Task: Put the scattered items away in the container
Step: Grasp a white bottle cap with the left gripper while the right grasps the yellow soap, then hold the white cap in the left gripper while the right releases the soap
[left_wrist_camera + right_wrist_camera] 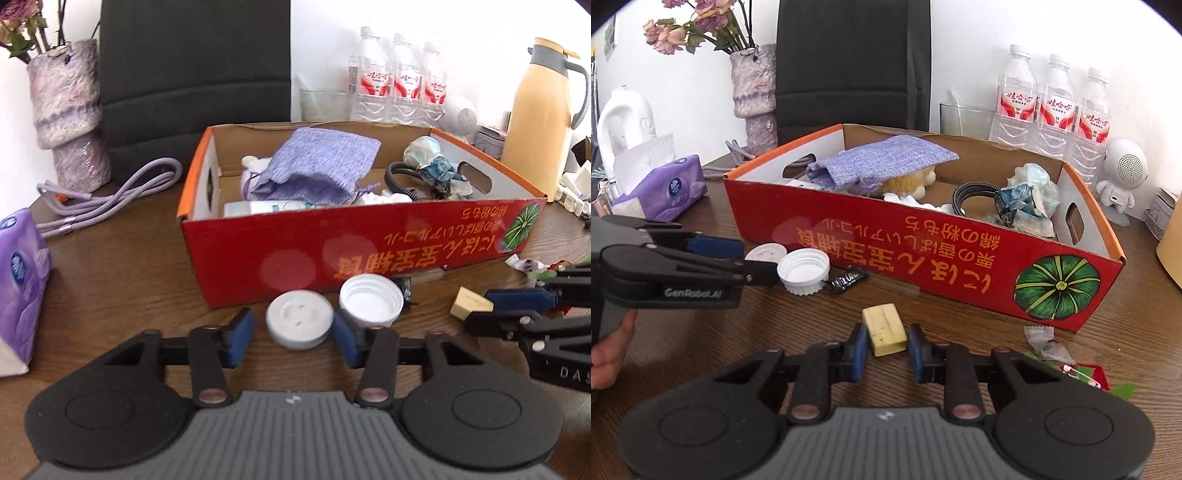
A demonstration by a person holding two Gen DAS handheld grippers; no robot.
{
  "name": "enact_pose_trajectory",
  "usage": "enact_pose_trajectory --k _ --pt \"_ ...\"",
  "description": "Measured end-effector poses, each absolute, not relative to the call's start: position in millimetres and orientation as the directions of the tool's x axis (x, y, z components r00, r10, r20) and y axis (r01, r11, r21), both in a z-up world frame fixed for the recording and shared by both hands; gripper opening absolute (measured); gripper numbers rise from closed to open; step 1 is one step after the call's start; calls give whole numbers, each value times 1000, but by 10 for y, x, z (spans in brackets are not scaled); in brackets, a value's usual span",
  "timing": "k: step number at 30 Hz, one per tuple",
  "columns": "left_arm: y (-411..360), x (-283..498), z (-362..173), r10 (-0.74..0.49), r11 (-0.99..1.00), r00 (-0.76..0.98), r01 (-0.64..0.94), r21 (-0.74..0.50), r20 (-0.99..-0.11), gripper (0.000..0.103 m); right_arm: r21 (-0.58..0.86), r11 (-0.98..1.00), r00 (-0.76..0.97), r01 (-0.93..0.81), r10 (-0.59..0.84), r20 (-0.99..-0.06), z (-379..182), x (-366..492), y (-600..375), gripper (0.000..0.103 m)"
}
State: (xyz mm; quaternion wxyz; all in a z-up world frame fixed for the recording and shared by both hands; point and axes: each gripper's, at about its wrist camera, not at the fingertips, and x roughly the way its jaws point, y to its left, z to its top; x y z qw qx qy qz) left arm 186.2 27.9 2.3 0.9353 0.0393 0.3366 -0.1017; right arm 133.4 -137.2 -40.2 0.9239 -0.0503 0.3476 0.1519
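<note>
Left tool (293,334) brackets a flat white cap (298,323), right tool (886,345) a yellow block (885,328) — neither clamped; red box (923,258) behind.

Glossy printed cardboard box (923,254) sitting on wood-grain tabletop (960,325); woven purple cloth pouch (317,166) lying inside; smooth white plastic lids (299,323) resting at lower centre.

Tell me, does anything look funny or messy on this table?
Yes. The red cardboard box has its printed writing and green pumpkin picture upside down. Small things lie loose on the brown wooden table in front of it: two white plastic lids, a yellowish sponge block and crumpled wrappers.
</note>
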Motion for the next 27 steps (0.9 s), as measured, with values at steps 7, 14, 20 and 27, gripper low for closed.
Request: enact_pose_trajectory --k 7,14,20,27 --pt "309 1580 152 -152 986 766 158 -46 -625 40 22 956 727 -292 237 -644 -324 1204 -1393 21" --pt "223 609 520 -93 996 851 79 -49 -517 40 47 975 795 -219 206 -570 43 494 -1454 21" --pt "53 -255 634 -89 996 891 80 -40 -444 40 49 989 833 -142 146 -534 189 -242 -1532 21" --pt "-50 -1047 689 -98 995 928 94 -28 -359 40 87 991 868 -97 127 -480 171 -1008 -1514 21"
